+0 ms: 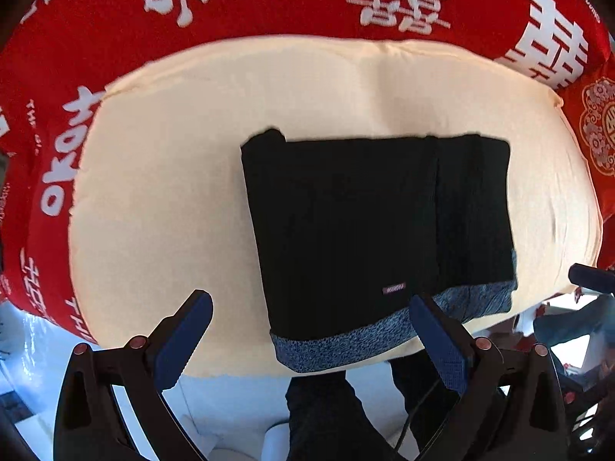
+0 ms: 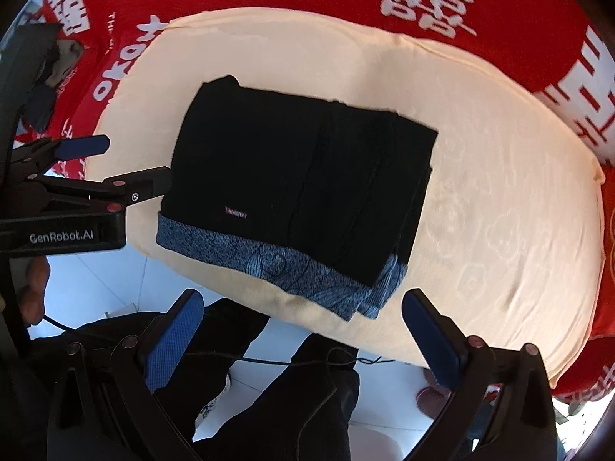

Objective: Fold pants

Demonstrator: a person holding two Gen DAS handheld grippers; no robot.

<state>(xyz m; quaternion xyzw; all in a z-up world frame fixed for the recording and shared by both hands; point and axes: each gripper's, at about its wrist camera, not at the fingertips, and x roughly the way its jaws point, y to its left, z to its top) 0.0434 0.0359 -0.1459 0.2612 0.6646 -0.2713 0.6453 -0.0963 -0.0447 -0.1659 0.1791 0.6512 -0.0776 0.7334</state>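
**Two grippers hang clear of folded pants**

Both the left gripper (image 1: 309,317) and right gripper (image 2: 303,313) have jaws apart, holding nothing. Black pants (image 1: 369,226) with a blue speckled waistband (image 2: 269,265) lie folded flat on a cream cushion (image 1: 161,192) atop red bedding (image 1: 288,4).

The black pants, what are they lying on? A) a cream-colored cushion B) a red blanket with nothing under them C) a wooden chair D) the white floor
A: the folded black pants lie flat on the cream-colored cushion, which sits on the red cloth with white writing.
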